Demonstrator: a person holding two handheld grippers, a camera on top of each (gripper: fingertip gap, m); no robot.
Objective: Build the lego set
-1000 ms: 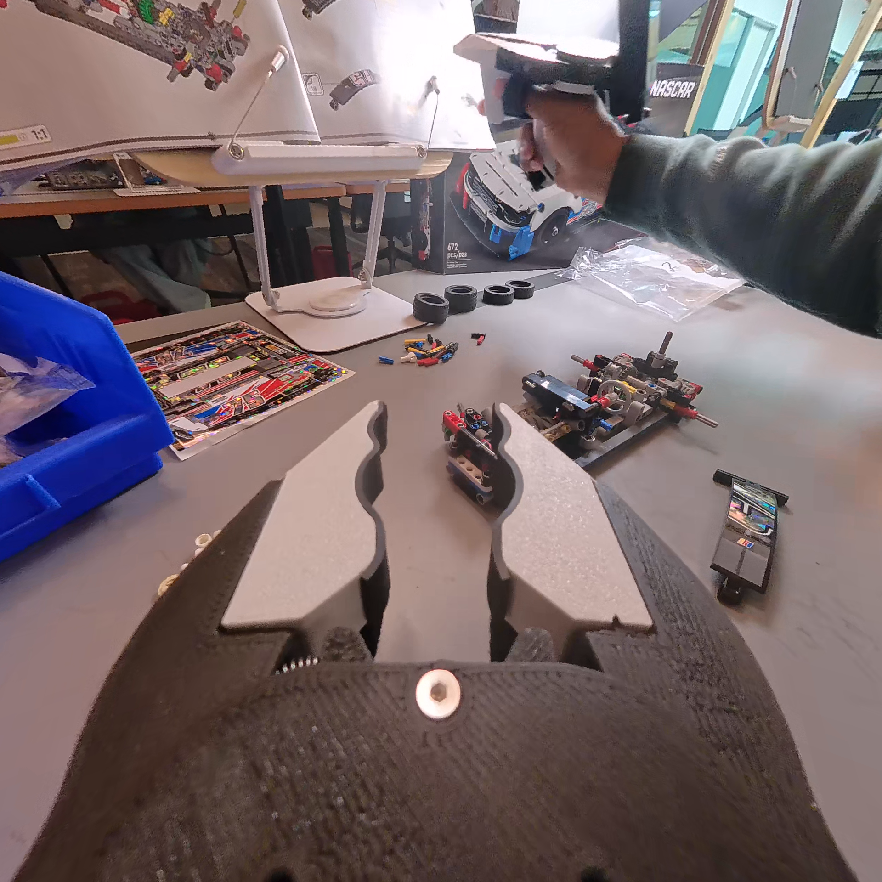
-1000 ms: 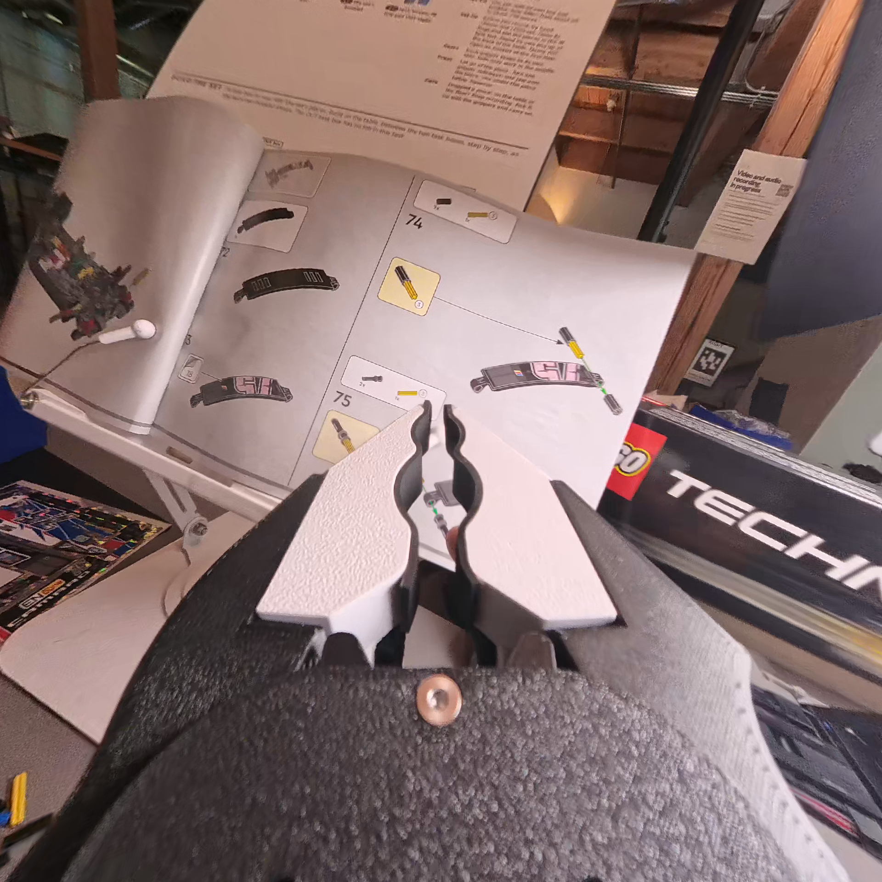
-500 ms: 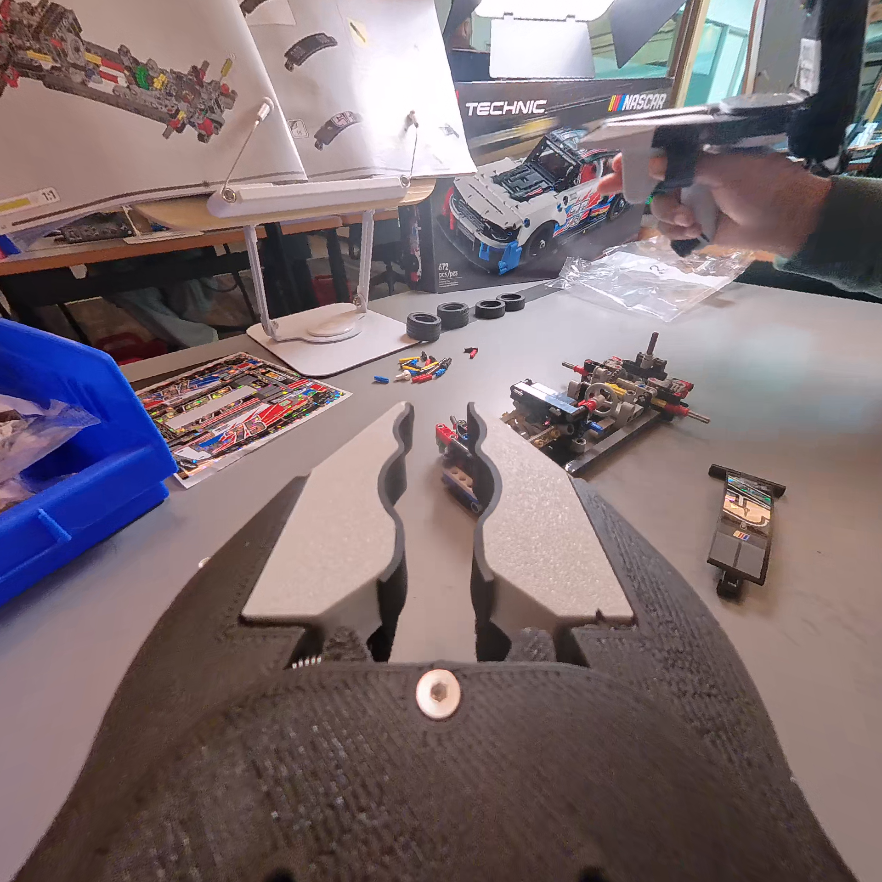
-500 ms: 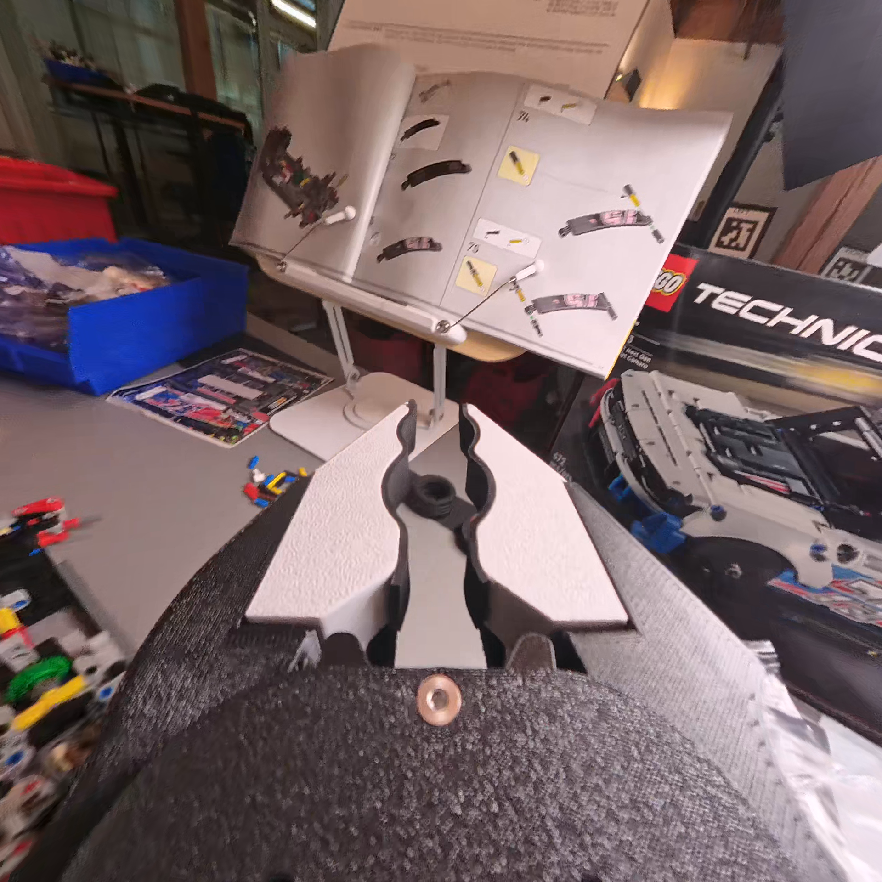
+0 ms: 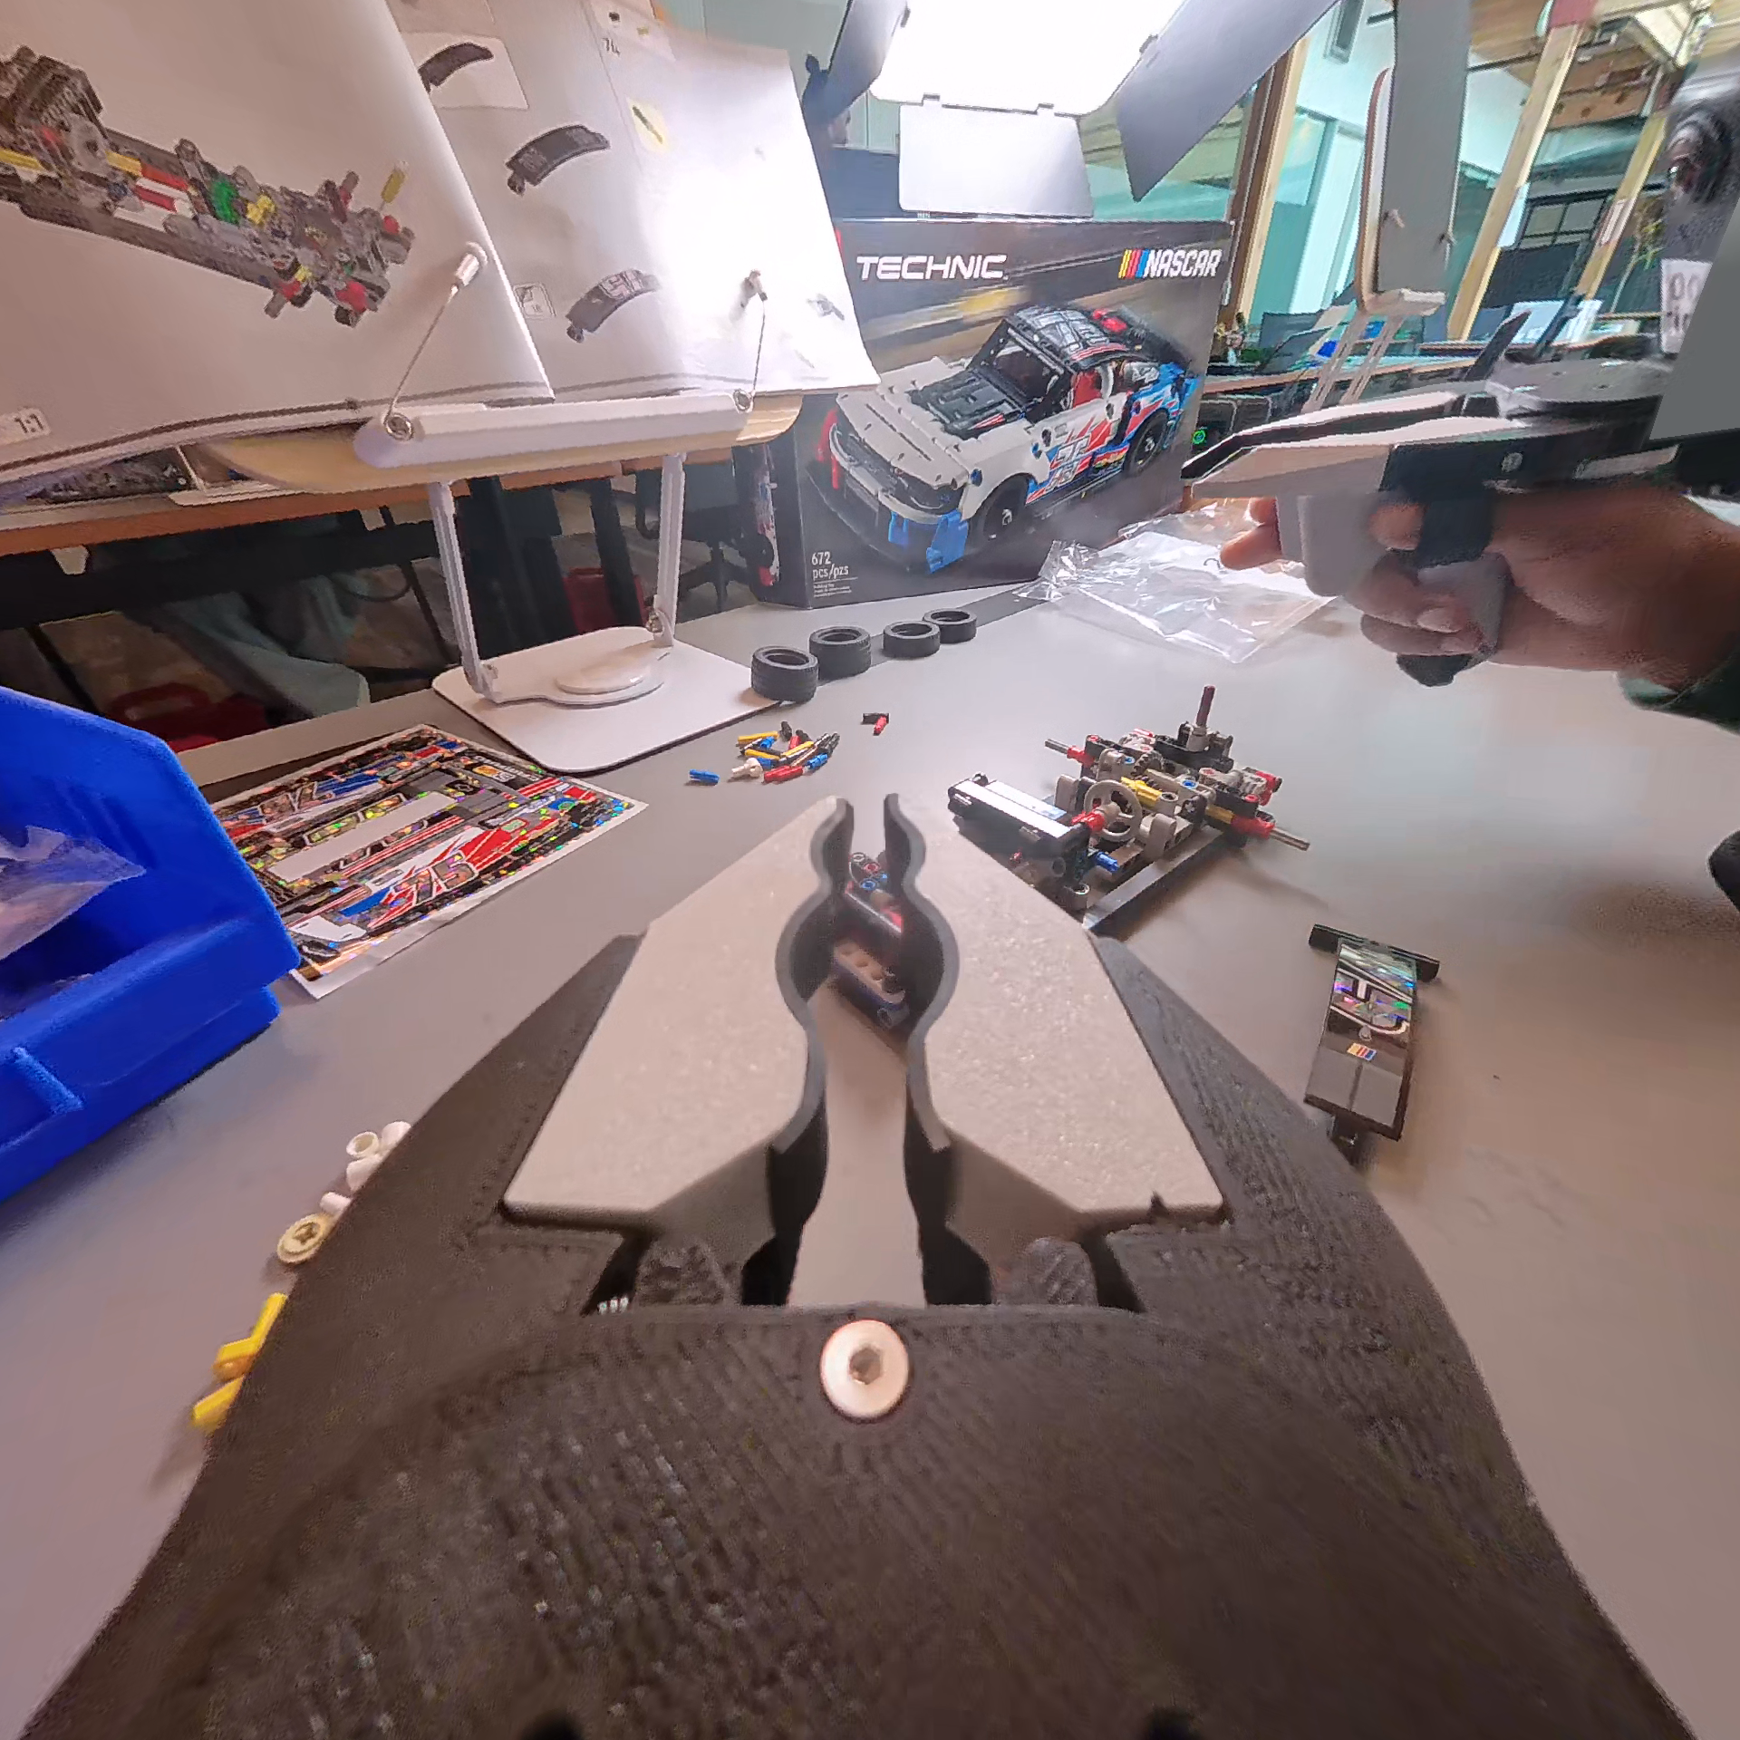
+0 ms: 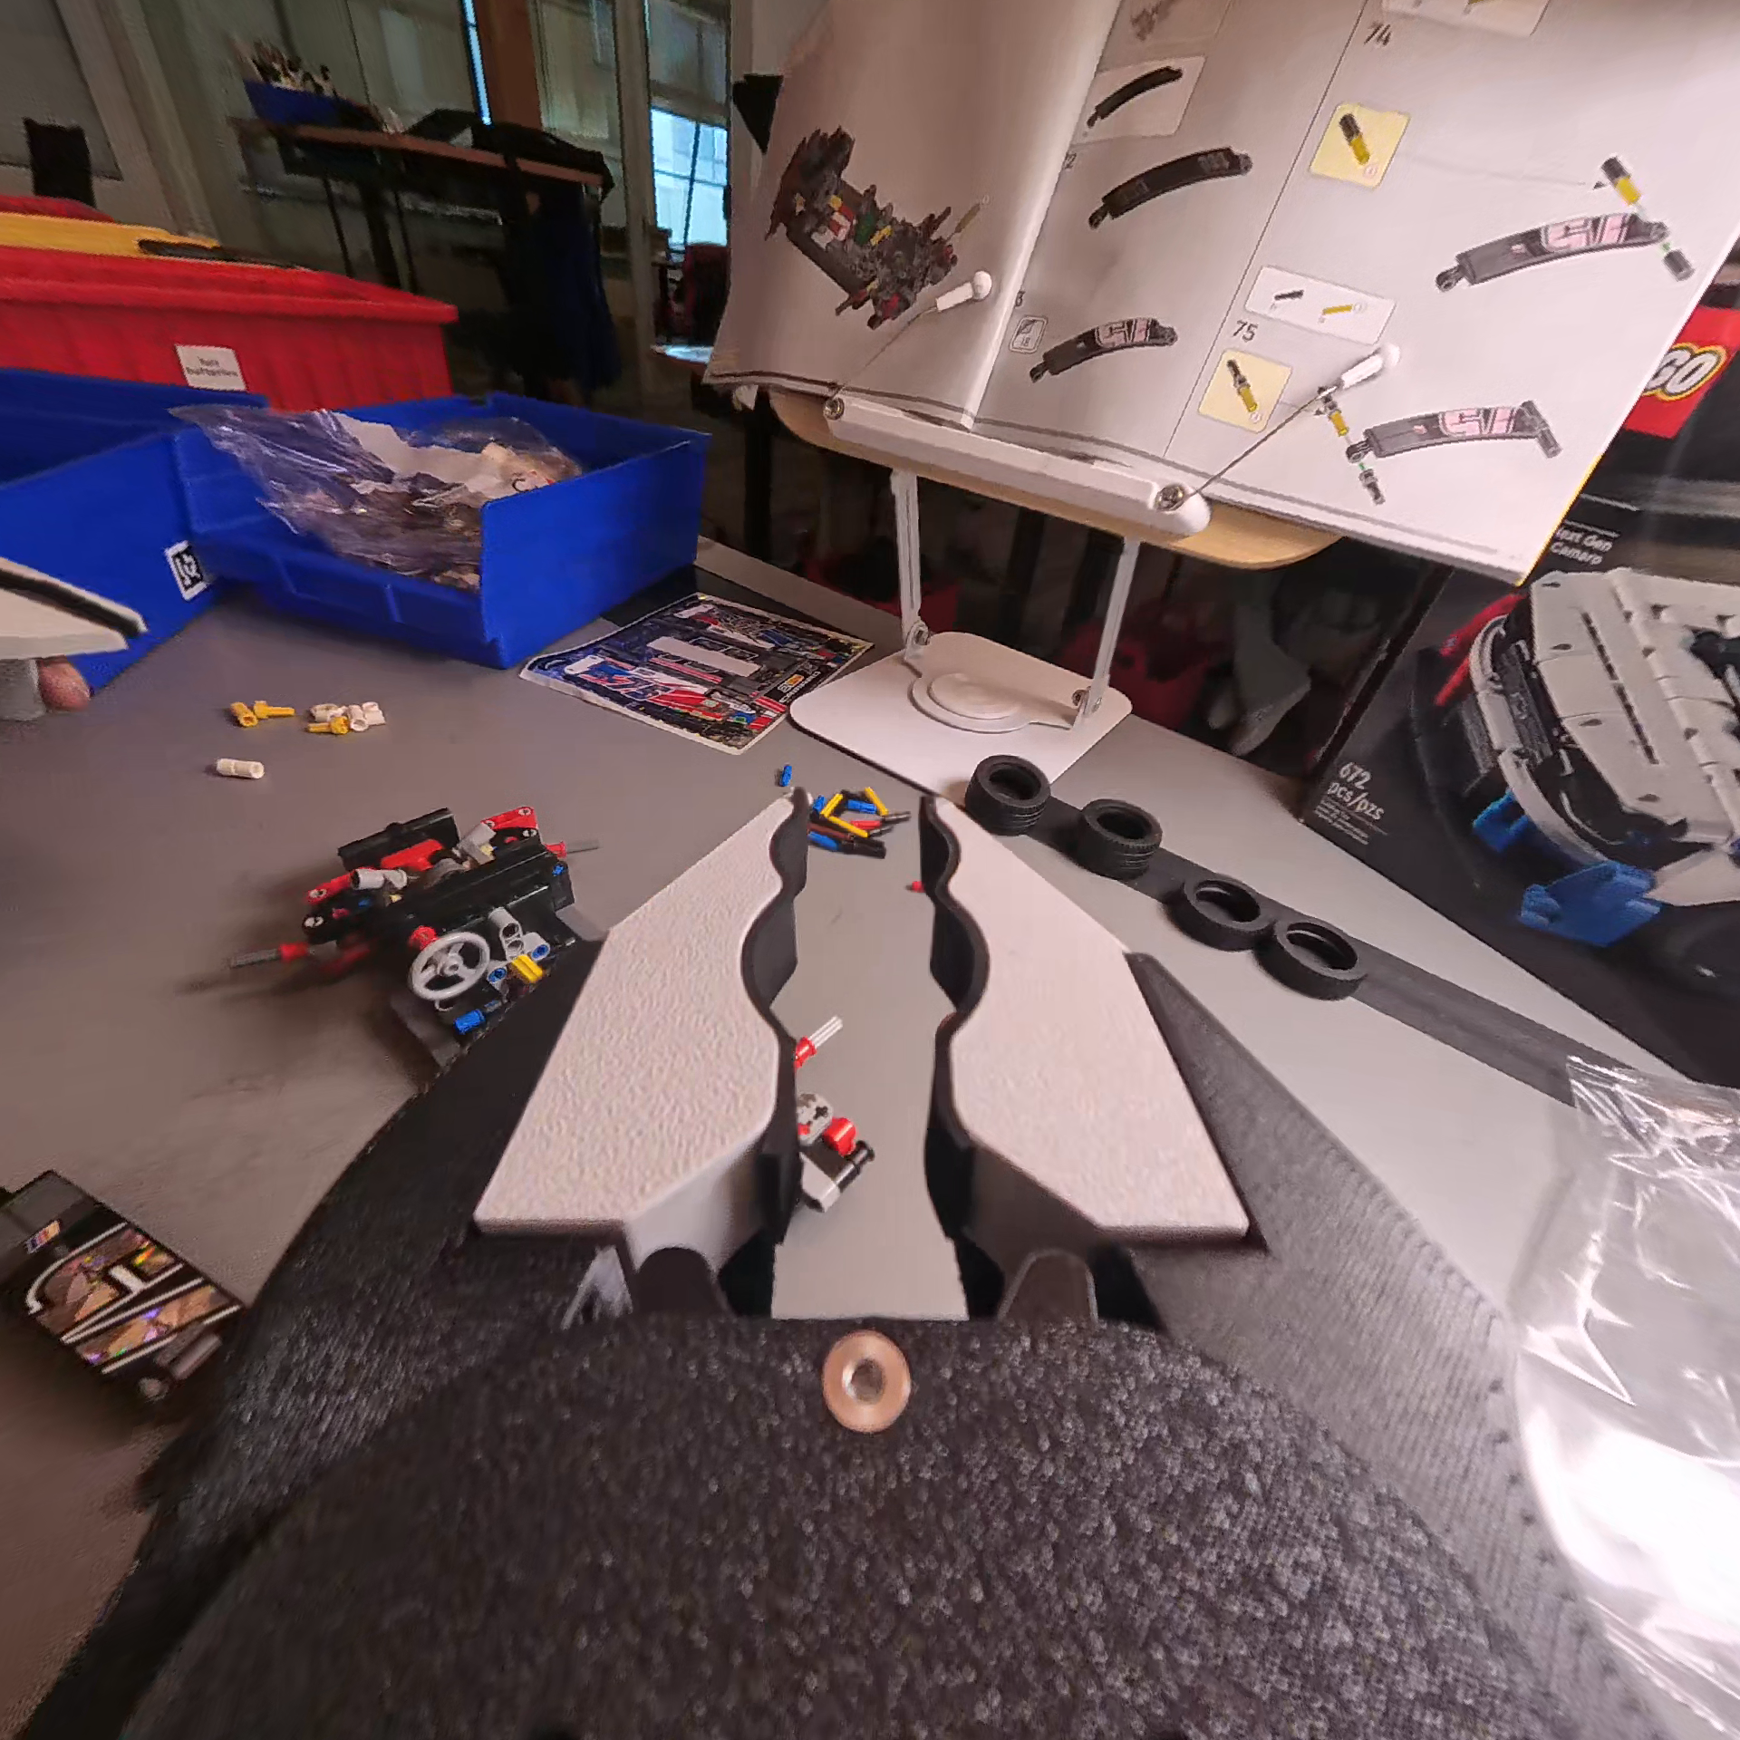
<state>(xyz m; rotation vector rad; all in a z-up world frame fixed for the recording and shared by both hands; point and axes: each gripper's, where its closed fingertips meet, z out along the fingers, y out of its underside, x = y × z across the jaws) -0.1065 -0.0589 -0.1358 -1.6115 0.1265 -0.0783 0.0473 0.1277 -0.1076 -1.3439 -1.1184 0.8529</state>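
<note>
– While the set lies half built, where are its parts found?

– The car frame (image 5: pixel 1130 810) is seen on the surface (image 5: pixel 1506 753), well right of the sticker sheet (image 5: pixel 414 838). A small block (image 5: pixel 871 942) is seen just short of it, and the stickered panel (image 5: pixel 1365 1026) lies apart, nearer the camera. Loose pins (image 6: pixel 852 819) are heaped before the book stand (image 6: pixel 960 697), beside four tyres (image 6: pixel 1168 894).

– How are the tongs set?

– The right tongs (image 6: pixel 861 810) are held moderately open and empty above the surface, aimed at the pins. The left tongs (image 5: pixel 866 819) are narrowed almost to touching. It cannot be told whether the small block is pinched or merely seen through the gap.

– What is judged to be in hand?

– Fetching a pin for the panel is presumed, as the open book (image 6: pixel 1318 235) pictures pins being fitted to a curved panel.

– How is it done well?

– One pin should be singled out at the edge of the heap and gripped across its middle, lengthwise to the fingers, so that an end is left free for insertion. The panel should be steadied by the left tongs before pressing.
</note>
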